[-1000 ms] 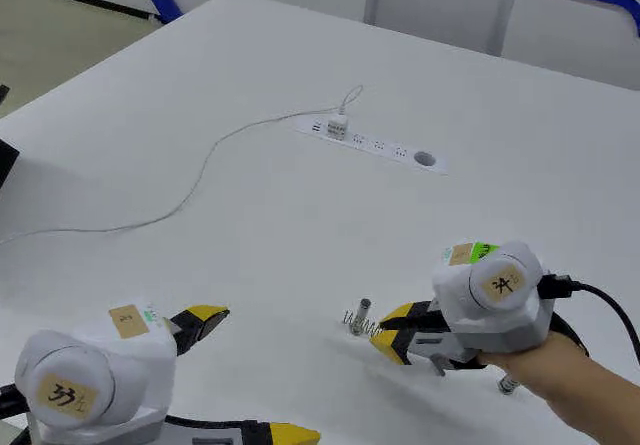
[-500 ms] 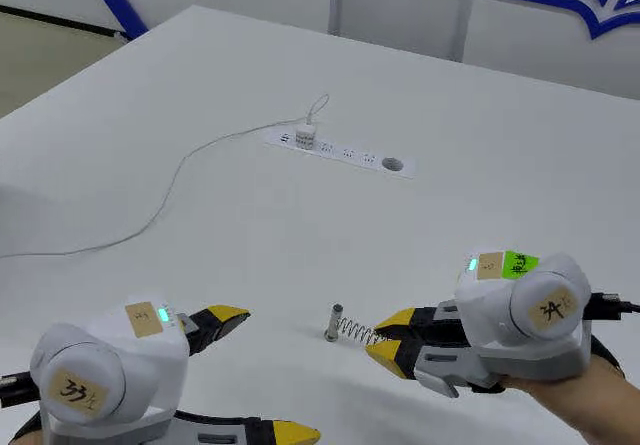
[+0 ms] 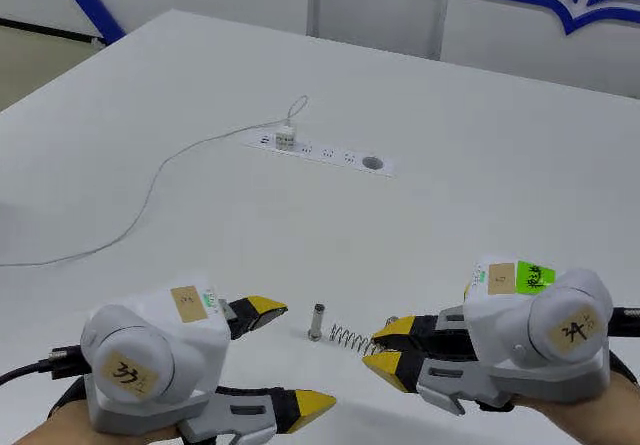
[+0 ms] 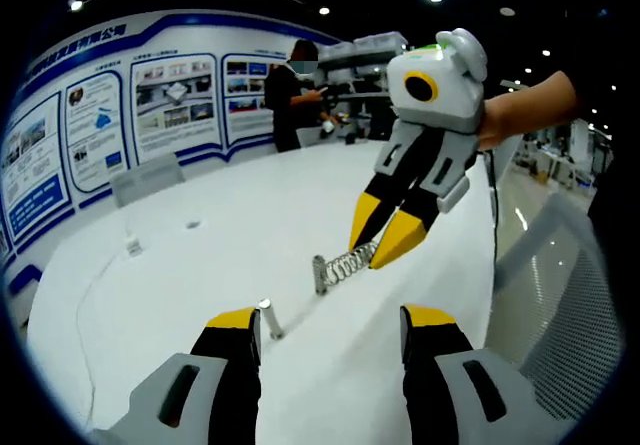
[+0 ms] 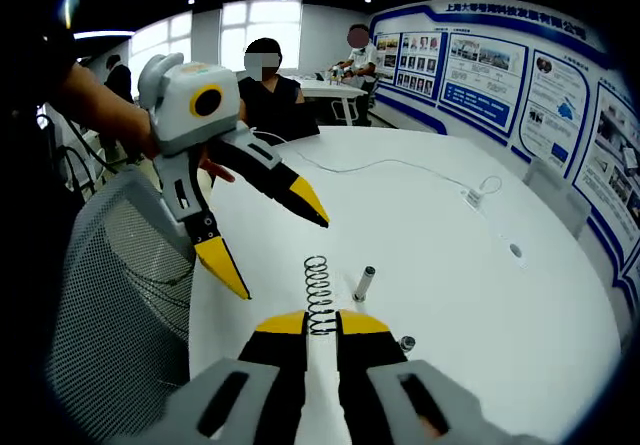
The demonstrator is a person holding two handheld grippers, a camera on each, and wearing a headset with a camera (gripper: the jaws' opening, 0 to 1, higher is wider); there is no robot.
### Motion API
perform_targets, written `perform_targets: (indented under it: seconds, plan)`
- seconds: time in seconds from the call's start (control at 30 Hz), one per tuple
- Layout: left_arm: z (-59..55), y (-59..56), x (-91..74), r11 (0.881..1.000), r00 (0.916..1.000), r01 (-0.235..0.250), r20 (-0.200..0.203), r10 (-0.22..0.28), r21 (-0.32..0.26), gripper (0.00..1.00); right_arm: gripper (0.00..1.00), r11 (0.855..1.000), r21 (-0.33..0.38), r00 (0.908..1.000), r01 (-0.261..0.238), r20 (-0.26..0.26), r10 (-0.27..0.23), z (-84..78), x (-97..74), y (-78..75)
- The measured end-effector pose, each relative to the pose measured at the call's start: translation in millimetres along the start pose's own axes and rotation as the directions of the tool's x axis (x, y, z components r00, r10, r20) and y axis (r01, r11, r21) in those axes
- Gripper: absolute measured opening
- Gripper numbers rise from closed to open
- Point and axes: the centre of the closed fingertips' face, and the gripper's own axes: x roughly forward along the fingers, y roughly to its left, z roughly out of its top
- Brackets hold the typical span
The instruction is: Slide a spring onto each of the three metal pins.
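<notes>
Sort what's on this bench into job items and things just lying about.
Job:
- spring, gripped in the right claw
- upright metal pin
- second pin
- left claw, open

Lying about:
- power strip
- white charger plugged into it
- cable
- chair

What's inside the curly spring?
The spring looks empty between its coils; the metal pin stands beside it, not inside. The right tool pinches one end, hiding that bit.
</notes>
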Motion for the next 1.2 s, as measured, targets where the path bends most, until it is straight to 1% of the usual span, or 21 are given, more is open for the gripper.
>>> perform_targets:
  seconds: [0.17, 0.27, 0.37, 0.53, 0.63, 0.7, 0.8, 0.9, 1.0, 1.07, 1.1, 1.2]
  plan:
    - [8.3, -2.4, 6.7, 1.000, 0.9998, 0.011, 0.015, -0.011, 0.015, 0.47, 0.11, 1.000, -0.019, 1.0000, -0.002, -0.001, 0.002, -0.5, -5.2, 3.4]
    - [13.3, -4.6, 12.4, 0.999, 0.9996, 0.023, 0.015, -0.024, 0.031, 0.45, 0.11, 1.000, -0.024, 1.0000, 0.002, 0.002, -0.002, 0.9, -8.2, 1.7]
    - [17.5, -6.0, 14.6, 0.999, 0.9993, 0.034, 0.018, -0.034, 0.040, 0.41, 0.11, 1.000, -0.024, 1.0000, 0.006, 0.006, -0.006, 2.3, -10.4, -0.1]
    - [20.7, -10.8, 15.5, 0.997, 0.9978, 0.063, 0.019, -0.064, 0.053, 0.29, 0.11, 0.999, -0.043, 1.0000, -0.008, 0.003, 0.008, 1.8, -11.5, 6.4]
    - [19.8, -14.4, 15.0, 0.995, 0.9963, 0.085, 0.008, -0.086, 0.058, 0.25, 0.11, 0.997, -0.072, 0.9995, -0.032, -0.006, 0.032, 0.9, -11.3, 13.7]
    - [17.9, -17.3, 14.2, 0.993, 0.9948, 0.101, -0.002, -0.101, 0.066, 0.25, 0.11, 0.996, -0.079, 0.9991, -0.042, 0.000, 0.042, 2.7, -11.9, 16.8]
    - [14.9, -21.2, 12.5, 0.990, 0.9912, 0.132, -0.017, -0.131, 0.056, 0.23, 0.11, 0.995, -0.092, 0.9988, -0.049, 0.002, 0.049, 3.5, -12.3, 18.8]
    - [13.7, -22.4, 11.2, 0.987, 0.9897, 0.142, -0.029, -0.140, 0.077, 0.18, 0.11, 0.993, -0.103, 0.9986, -0.054, -0.002, 0.054, 3.8, -12.6, 20.0]
    - [13.3, -26.6, 9.9, 0.980, 0.9858, 0.166, -0.042, -0.163, 0.107, 0.16, 0.11, 0.992, -0.107, 0.9981, -0.062, -0.006, 0.062, 3.5, -12.6, 21.5]
    - [11.6, -31.5, 9.0, 0.972, 0.9795, 0.198, -0.064, -0.191, 0.128, 0.13, 0.11, 0.991, -0.115, 0.9976, -0.069, -0.014, 0.068, 3.1, -12.6, 23.4]
    - [10.9, -31.6, 9.0, 0.971, 0.9785, 0.201, -0.072, -0.193, 0.129, 0.14, 0.11, 0.990, -0.119, 0.9969, -0.077, -0.024, 0.075, 1.8, -12.6, 25.0]
    - [10.6, -32.8, 8.1, 0.966, 0.9747, 0.218, -0.083, -0.208, 0.140, 0.13, 0.11, 0.988, -0.128, 0.9964, -0.083, -0.024, 0.081, 2.1, -12.6, 27.5]
